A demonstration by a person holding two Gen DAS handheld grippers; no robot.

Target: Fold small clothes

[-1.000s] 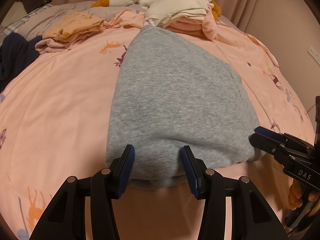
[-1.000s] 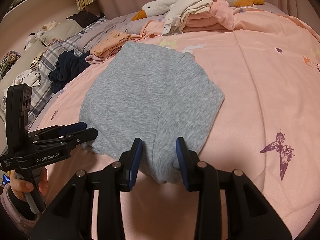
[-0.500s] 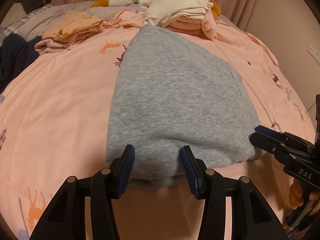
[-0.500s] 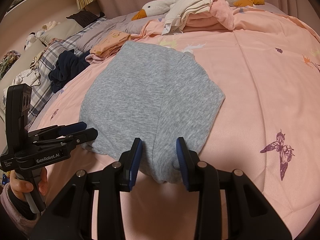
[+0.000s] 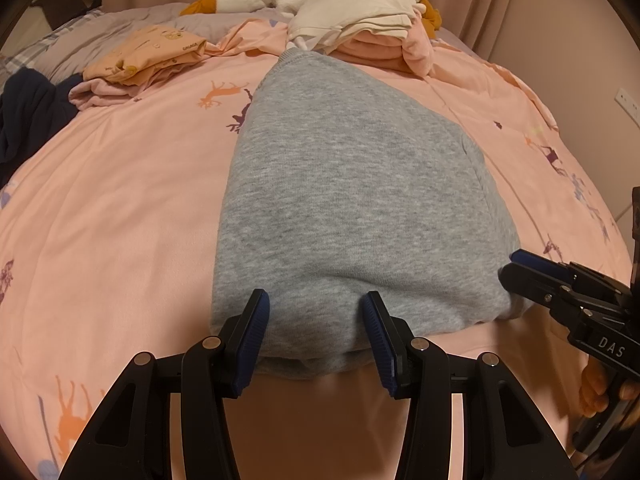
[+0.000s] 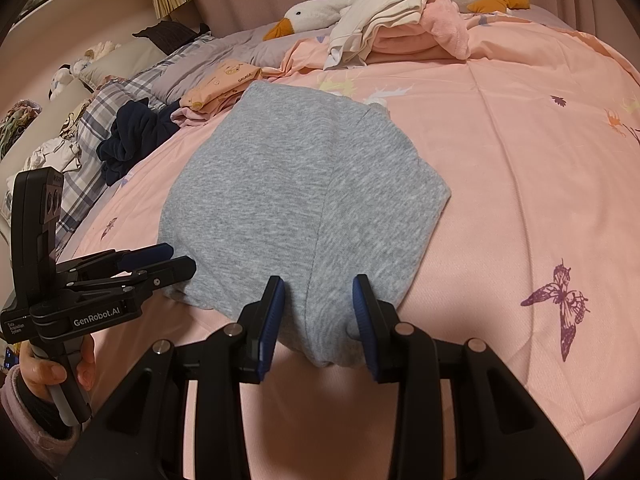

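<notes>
The grey garment (image 5: pixel 352 200), a soft, thick marled knit, lies flat on the pink printed bed cover (image 5: pixel 120 208), its near edge rounded and doubled. The left gripper (image 5: pixel 316 330) and right gripper (image 6: pixel 318 318) each pinch a bunch of that near edge between blue ribbed pads, probably so both corners lift evenly for the next fold.

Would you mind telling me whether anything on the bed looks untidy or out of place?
The grey garment lies flat, but the dark blue clothing near the pillows is a crumpled heap, and the white and pink pile beside the toy goose is loosely stacked, edges hanging.
</notes>
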